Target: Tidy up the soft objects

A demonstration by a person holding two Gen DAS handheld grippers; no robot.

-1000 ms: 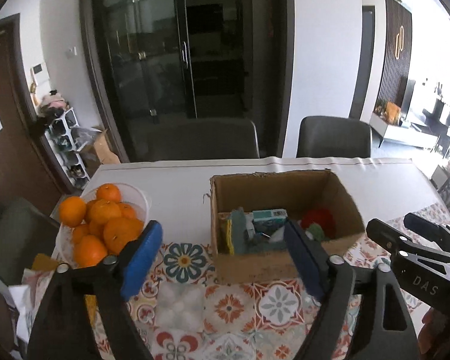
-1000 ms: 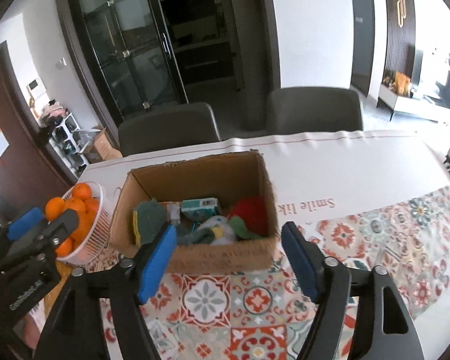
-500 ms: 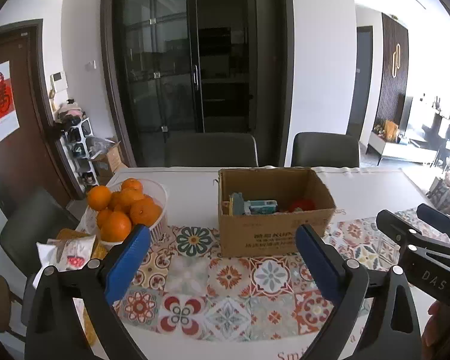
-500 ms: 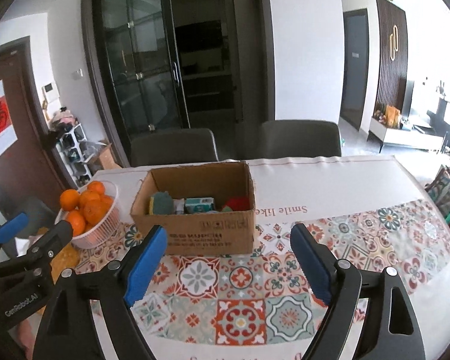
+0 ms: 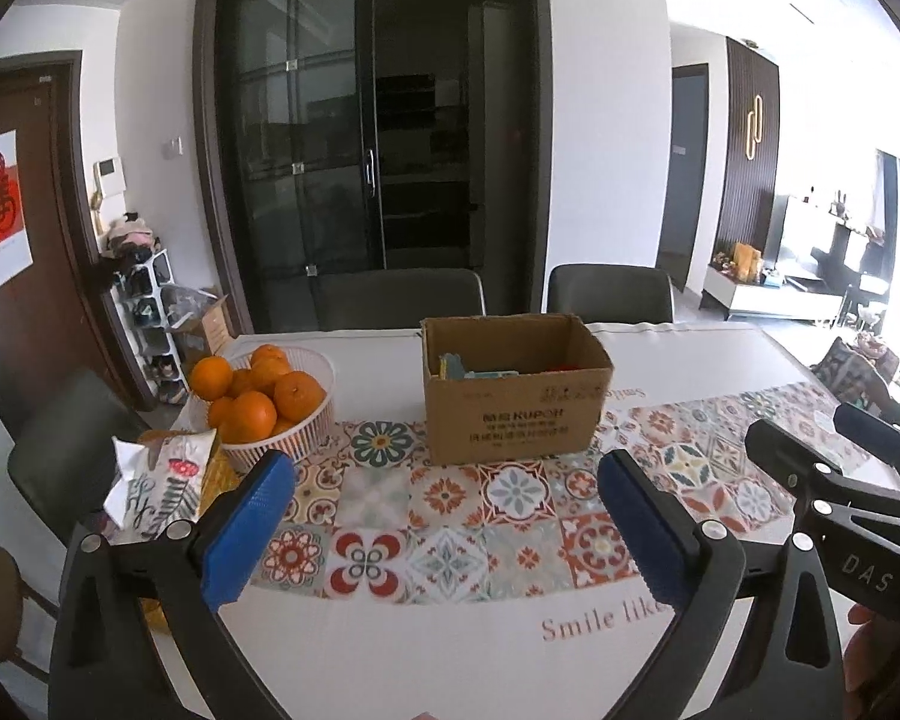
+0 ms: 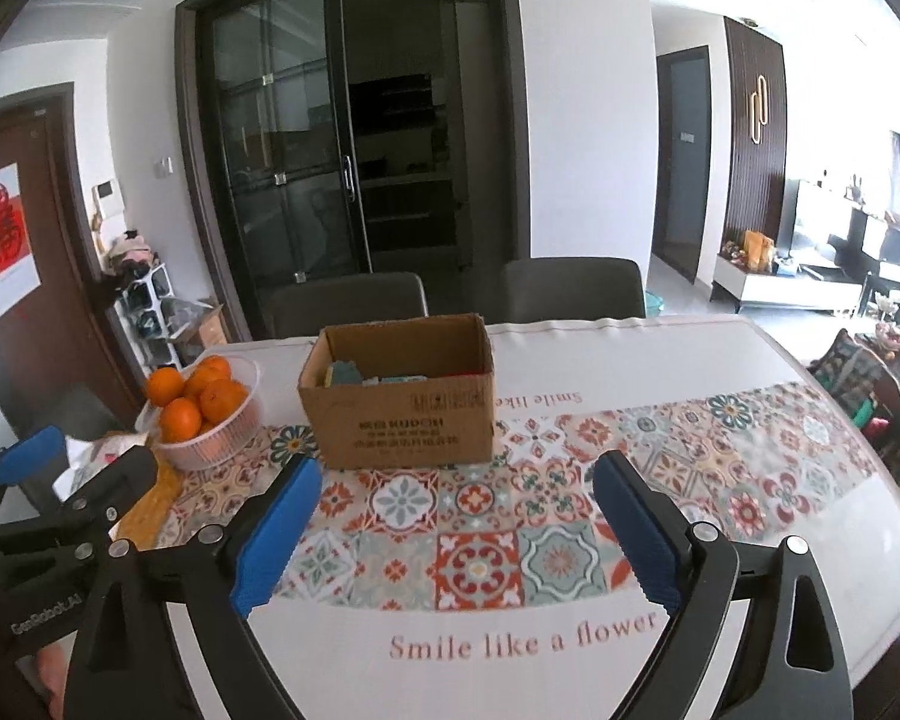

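A brown cardboard box (image 5: 513, 396) (image 6: 402, 399) stands open-topped on the patterned tablecloth, well beyond both grippers. Soft things lie inside it; only a green sponge (image 6: 342, 373), a teal packet and a bit of red show above the rim. My left gripper (image 5: 447, 489) hangs over the near part of the table, its blue pads wide apart and still opening, with nothing between them. My right gripper (image 6: 456, 495) is likewise back from the box, jaws opening, nothing between them. Each gripper shows at the edge of the other's view.
A white basket of oranges (image 5: 258, 396) (image 6: 201, 405) stands left of the box. A printed tissue pack (image 5: 162, 483) and a yellow bag lie by the table's left edge. Two dark chairs (image 6: 573, 297) stand behind the table (image 6: 630, 360).
Both grippers have pulled back from right at the box to the near side of the table and risen slightly. Their jaws have spread wider. The box now looks smaller and farther.
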